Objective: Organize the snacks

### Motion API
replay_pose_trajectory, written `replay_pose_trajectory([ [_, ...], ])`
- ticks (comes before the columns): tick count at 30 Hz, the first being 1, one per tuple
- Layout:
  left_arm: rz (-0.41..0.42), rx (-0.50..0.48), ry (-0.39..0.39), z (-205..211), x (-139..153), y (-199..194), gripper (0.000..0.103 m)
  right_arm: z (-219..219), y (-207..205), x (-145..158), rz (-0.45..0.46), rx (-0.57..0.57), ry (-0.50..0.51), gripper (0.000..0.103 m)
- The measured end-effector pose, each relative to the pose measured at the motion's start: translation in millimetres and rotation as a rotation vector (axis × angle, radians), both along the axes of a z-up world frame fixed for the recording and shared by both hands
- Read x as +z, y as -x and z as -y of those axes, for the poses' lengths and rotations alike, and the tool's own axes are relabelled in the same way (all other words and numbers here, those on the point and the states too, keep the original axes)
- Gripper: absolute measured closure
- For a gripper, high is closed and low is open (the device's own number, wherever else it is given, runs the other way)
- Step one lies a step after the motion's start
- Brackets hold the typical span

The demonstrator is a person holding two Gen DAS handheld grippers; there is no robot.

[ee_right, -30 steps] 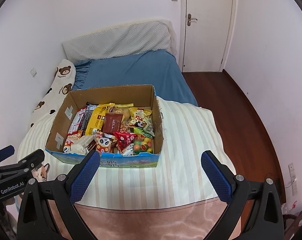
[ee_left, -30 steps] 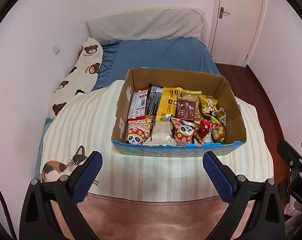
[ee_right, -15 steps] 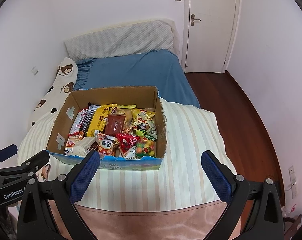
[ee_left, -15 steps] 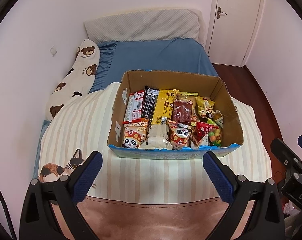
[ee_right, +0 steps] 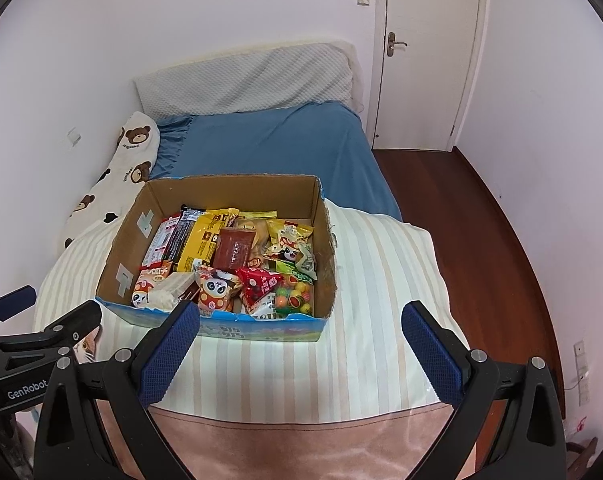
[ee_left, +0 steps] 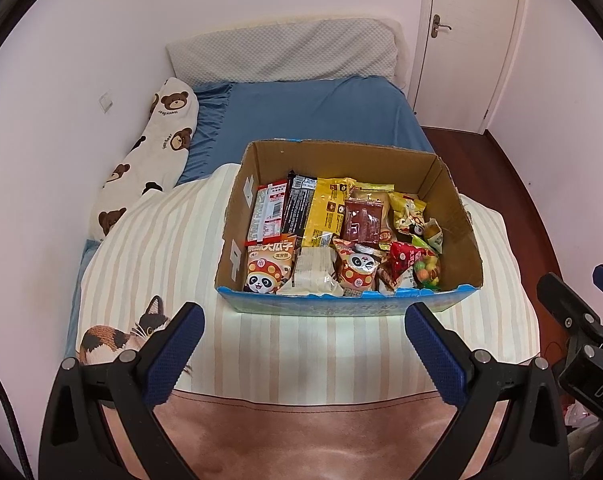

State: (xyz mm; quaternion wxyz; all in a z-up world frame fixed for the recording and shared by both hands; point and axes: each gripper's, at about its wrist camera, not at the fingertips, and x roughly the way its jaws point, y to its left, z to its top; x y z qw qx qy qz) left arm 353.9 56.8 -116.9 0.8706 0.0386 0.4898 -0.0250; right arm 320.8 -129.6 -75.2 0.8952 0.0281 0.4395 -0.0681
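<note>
An open cardboard box [ee_left: 457, 216] stands on a striped blanket on the bed; it also shows in the right wrist view [ee_right: 327, 248]. It holds several snack packets: a yellow bag [ee_left: 327, 210], a dark red packet [ee_left: 361, 222], panda-print packets [ee_left: 267, 268], a red triangular bag [ee_right: 259, 286] and coloured candies [ee_right: 297, 300]. My left gripper [ee_left: 304, 314] is open and empty, held just before the box's near wall. My right gripper [ee_right: 301, 314] is open and empty, near the box's front right corner.
The striped blanket [ee_left: 161, 240] with a cat print [ee_left: 117, 334] covers the near bed. A bear-print pillow [ee_left: 149, 160] lies along the left wall. Blue sheet [ee_left: 313, 116] and grey pillow [ee_left: 285, 54] lie behind. Wooden floor [ee_right: 469, 220] and a door [ee_right: 425, 48] are at right.
Both grippers have shifted slightly, so the box sits a little differently in each view. Both stay open and empty. The box's contents have not moved.
</note>
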Motion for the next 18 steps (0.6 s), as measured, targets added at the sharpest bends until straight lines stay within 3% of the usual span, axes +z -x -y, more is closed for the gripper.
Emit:
replay_pose_trajectory([
  [18, 0.025, -0.01, -0.008, 2.1, 10.6, 5.0, 0.0, 3.0, 4.0, 4.6, 0.025, -0.002, -0.004, 0.0],
])
